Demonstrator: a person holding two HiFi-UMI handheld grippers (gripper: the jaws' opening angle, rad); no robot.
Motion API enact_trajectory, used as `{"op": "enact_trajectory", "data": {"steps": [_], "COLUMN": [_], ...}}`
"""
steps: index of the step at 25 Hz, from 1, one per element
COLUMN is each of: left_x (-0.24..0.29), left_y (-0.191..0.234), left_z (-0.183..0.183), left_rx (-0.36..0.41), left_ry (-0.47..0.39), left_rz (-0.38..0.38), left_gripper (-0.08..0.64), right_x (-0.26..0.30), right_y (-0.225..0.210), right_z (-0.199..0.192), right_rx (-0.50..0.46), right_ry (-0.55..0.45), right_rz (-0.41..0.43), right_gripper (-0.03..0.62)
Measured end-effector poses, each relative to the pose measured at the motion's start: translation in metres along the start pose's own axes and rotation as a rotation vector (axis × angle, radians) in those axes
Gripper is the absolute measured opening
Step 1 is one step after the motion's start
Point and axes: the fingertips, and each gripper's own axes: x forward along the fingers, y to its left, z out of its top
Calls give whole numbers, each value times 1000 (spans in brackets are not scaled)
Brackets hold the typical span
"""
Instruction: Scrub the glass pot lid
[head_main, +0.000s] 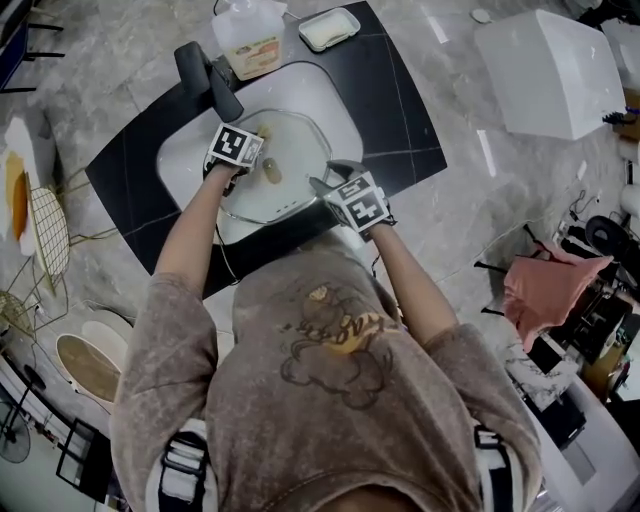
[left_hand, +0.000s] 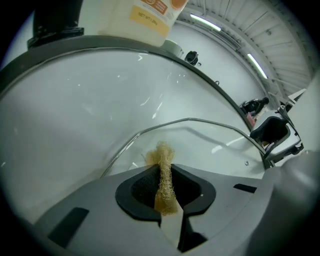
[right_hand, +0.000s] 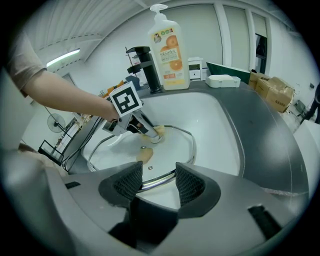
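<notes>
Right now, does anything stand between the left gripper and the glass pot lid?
Nothing visible does. The left gripper, shut on a yellow scrubber, points down at the glass lid lying in the sink, with only the scrubber between them.

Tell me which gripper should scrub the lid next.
Left: the left gripper is shut on the fibrous scrubber, at the glass lid. The right gripper stands open at the lid's rim.
</notes>
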Motion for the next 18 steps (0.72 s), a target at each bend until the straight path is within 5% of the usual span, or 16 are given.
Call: {"op": "enact_trajectory", "data": {"steps": [7, 18], "left_x": [-27, -51], "left_y": [6, -49], "left_z": [-44, -80], "left_rx": [-43, -38], "left_ry": [106, 187], "left_rz": [11, -23], "left_gripper": [64, 64], "right_x": [0, -4], "right_y": [1, 3], "right_z": [-2, -1], "right_rx": [-8, -6], "right_ry": [3, -18], "right_rz": [-2, -17], "right_gripper": [212, 212]}}
